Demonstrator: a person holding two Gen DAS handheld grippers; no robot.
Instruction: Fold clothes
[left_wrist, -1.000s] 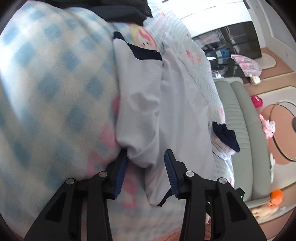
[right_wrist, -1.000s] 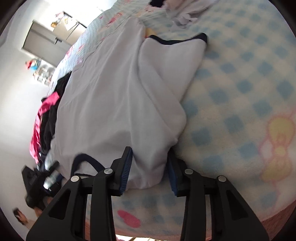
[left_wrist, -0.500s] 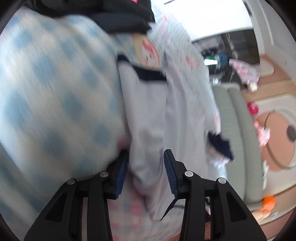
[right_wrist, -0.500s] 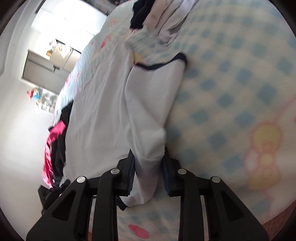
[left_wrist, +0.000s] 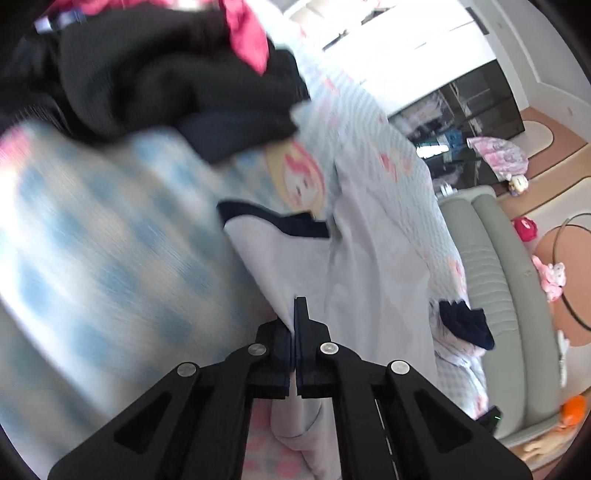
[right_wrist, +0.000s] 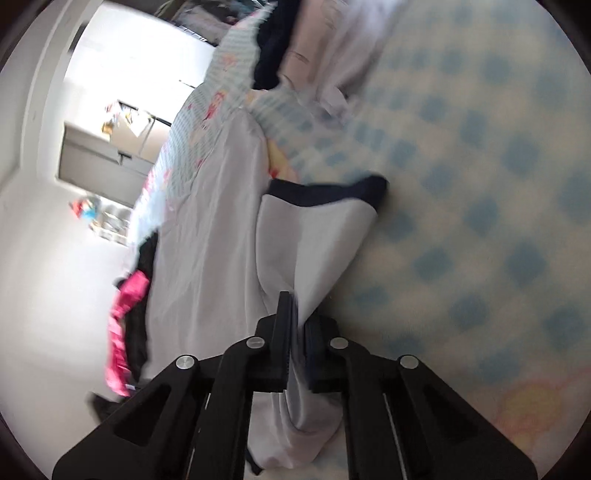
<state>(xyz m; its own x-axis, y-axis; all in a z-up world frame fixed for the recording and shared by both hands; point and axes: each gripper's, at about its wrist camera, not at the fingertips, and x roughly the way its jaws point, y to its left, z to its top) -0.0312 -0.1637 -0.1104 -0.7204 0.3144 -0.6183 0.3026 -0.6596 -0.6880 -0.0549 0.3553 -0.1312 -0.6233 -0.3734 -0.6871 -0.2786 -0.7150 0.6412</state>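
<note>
White garment, navy-trimmed (left_wrist: 369, 280) — lies on bed's blue-check blanket (left_wrist: 92, 258), one fold gathered. Left gripper (left_wrist: 294, 332): fingers clenched on the garment's edge. Right gripper (right_wrist: 295, 328): fingers clenched on a pinched fold of it. Dark clothes pile (left_wrist: 147, 74) — beyond, on bed.

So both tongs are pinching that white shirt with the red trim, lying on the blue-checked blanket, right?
Nearly. The trim is dark navy, not red, as the right wrist view shows along the sleeve edge. The rest holds: left tongs and right tongs both pinch the white shirt on the blue-checked blanket.
</note>
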